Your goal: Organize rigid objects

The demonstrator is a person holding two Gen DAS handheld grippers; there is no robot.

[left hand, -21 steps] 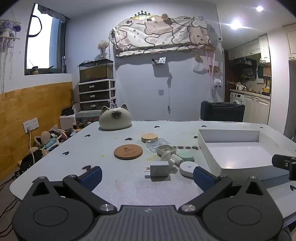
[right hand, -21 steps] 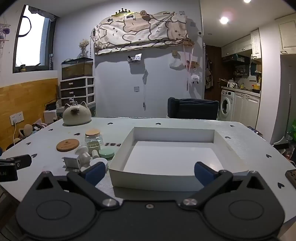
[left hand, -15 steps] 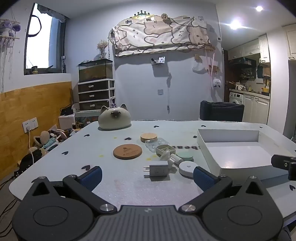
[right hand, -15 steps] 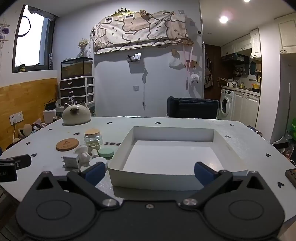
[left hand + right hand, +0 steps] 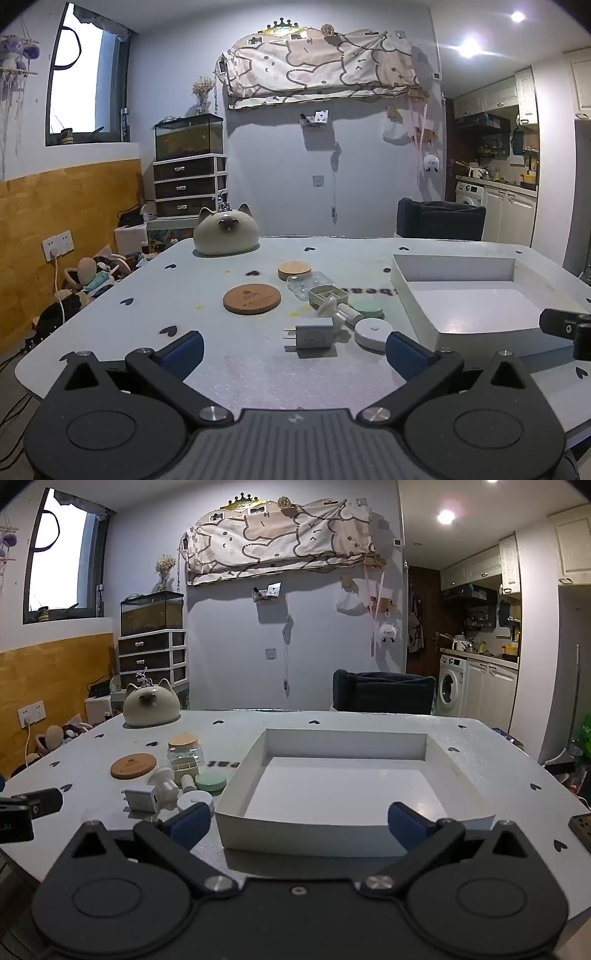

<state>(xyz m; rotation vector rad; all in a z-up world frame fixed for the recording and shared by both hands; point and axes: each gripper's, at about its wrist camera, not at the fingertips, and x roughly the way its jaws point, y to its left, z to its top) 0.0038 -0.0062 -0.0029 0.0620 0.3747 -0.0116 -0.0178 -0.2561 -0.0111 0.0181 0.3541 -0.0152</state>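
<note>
Both claws, left (image 5: pixel 293 349) and right (image 5: pixel 297 823), gape empty: left faces the charger (image 5: pixel 314 333) at twelve o'clock, right the tray (image 5: pixel 354 834), ready for sorting.

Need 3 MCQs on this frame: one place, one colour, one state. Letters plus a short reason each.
1. Where does the white charger plug lie?
A. in the tray
B. on the table, left of the tray
C. on the cork coaster

2. What colour are the pads on the left gripper fingers?
A. blue
B. red
C. green

3. What state is the white tray in?
A. full of objects
B. flipped over
C. upright with nothing in it

Key:
1 B, the plug rests on the table with the small items, outside the tray wall.
2 A, both pads show blue.
3 C, its bare white floor shows in the right wrist view.
</note>
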